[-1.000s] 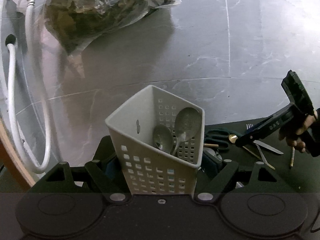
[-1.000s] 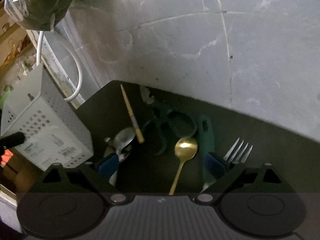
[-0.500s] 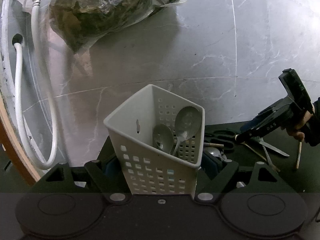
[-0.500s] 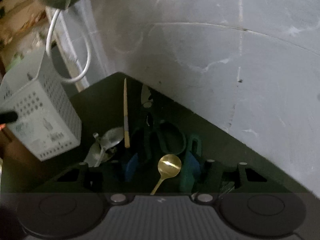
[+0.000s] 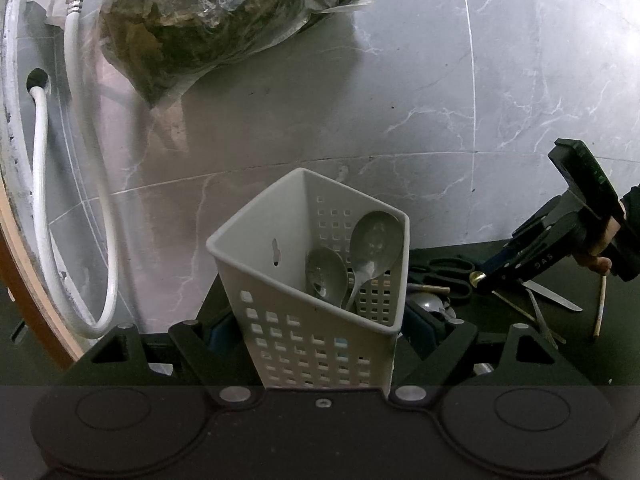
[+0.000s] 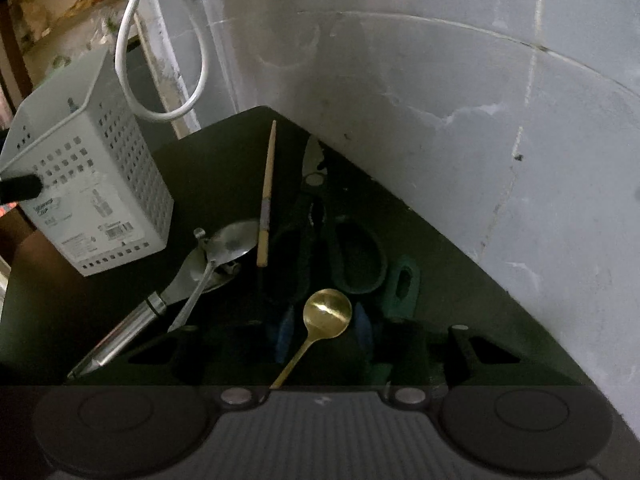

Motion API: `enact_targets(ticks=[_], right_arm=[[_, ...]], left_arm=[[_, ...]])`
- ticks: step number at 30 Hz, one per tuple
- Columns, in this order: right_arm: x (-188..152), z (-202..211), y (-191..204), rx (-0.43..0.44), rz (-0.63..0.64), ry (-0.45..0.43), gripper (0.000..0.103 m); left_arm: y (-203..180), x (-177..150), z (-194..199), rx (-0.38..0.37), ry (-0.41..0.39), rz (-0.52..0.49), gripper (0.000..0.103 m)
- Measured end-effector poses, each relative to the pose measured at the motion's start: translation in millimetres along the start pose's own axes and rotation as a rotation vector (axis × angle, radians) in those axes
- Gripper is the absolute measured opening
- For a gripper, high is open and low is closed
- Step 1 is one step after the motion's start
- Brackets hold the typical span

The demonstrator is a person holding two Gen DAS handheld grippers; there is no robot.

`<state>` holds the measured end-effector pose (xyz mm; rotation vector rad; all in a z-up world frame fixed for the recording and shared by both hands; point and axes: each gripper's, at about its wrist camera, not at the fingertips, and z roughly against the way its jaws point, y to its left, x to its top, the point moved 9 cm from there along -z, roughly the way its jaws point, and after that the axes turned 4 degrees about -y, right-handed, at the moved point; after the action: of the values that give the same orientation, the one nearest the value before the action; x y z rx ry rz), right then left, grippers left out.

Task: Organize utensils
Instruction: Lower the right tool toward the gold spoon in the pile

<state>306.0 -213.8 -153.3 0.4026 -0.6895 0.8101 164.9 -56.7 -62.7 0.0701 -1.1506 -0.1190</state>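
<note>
Grey marble wall [image 5: 400,100] behind dark mat [image 6: 460,300] — left gripper [image 5: 320,328] clamped on white basket [image 5: 320,280]; right gripper [image 6: 320,332] closing around gold spoon [image 6: 326,312], scissors [image 6: 340,240] and chopstick [image 6: 266,200] crowding close.

- The gold spoon's [image 6: 327,312] handle end is hidden behind the right gripper [image 6: 323,330]; whether the closing pads touch it cannot be told.
- The handles of two spoons [image 5: 352,256] are concealed inside the caddy [image 5: 320,320].
- The scissors [image 6: 340,240] are lost in shadow near the mat's [image 6: 100,300] far corner.
- The bag [image 5: 224,20] is cut off by the top edge.
</note>
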Motion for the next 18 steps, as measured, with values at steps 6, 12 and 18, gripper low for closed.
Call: enact_targets(ticks=[6, 12, 18], right_arm=[[-0.8, -2.4, 6.1, -0.07, 0.034, -0.012, 0.03], [-0.4, -4.0, 12.4, -0.12, 0.044, -0.017, 0.028], [0.6, -2.6, 16.8, -0.216, 0.044, -0.041, 0.007]], left_arm=[[0.6, -0.5, -0.5, 0.0, 0.003, -0.006, 0.085], [0.3, -0.3, -0.8, 0.001, 0.005, -0.007, 0.085], [0.7, -0.7, -1.5, -0.004, 0.004, -0.007, 0.084]])
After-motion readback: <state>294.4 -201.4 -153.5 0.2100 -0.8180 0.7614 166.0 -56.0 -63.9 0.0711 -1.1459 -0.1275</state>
